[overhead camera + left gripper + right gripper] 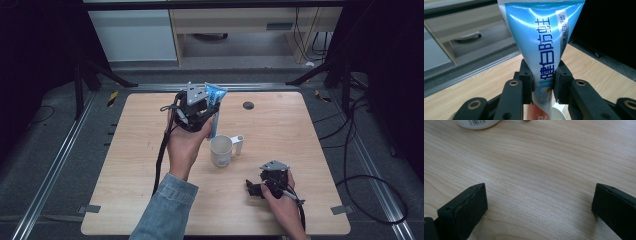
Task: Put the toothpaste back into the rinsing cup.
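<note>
Reaching forward over the middle of the desk (280, 125), the person's left hand (184, 145) holds the left gripper (200, 107) raised above the wood, its forearm in a denim sleeve (167, 207) coming in from the near edge. That gripper's fingers (526, 82) are clamped on a blue-and-white toothpaste tube (544, 47), pinching it low on its body from both sides. In the left gripper view the tube stands nearly upright, its broad crimped end at the top and its narrow end pointing down toward the white mug (221, 151). The mug sits on the desk just right of the left hand, with the tube's lower end hanging just above and beside its far-left rim. A small white thing (239, 144), too small to name, stands touching or just beside the mug on its right.

Farther right and nearer the person, the right hand (282, 205) rests low at the desk with the right gripper (270, 180), well apart from the mug. Its fingers (464, 212) stand wide apart over bare wood, nothing between them, and the mug's base (477, 123) shows at the far edge of the right gripper view.
</note>
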Action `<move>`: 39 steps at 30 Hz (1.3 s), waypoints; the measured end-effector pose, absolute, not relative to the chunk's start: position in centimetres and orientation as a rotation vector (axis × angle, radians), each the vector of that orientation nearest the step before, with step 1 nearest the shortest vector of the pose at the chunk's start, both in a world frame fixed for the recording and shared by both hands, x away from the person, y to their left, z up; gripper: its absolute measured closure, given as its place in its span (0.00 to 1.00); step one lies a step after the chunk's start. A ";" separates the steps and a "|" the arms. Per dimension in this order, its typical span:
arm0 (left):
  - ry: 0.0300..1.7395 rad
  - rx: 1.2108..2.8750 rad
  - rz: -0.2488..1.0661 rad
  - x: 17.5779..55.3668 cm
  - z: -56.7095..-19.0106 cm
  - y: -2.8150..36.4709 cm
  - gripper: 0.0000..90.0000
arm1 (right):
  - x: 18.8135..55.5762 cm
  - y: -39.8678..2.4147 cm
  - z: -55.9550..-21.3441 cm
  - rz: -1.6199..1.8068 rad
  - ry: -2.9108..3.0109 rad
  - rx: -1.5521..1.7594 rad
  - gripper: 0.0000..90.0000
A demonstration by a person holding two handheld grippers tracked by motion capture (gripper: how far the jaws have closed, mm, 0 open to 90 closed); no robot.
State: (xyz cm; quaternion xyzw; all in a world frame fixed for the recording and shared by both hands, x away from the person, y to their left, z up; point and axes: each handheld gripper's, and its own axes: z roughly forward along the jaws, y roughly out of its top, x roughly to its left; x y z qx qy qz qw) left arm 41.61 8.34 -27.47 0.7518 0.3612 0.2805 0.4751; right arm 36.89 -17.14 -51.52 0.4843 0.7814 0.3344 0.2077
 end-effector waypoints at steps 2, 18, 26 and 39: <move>0.873 1.819 0.699 41.6 -27.4 8.3 0.80 | 36.9 -17.1 -51.5 0.930 2.174 1.349 0.00; 0.888 1.778 0.667 41.7 -28.7 6.8 0.80 | 36.9 -17.1 -51.5 0.931 2.175 1.349 0.00; 0.896 1.752 0.667 41.6 -29.9 6.4 0.80 | 36.9 -17.1 -51.5 0.931 2.175 1.349 0.00; 0.898 1.757 0.660 41.7 -31.2 6.0 0.80 | 36.9 -17.1 -51.5 0.931 2.175 1.349 0.00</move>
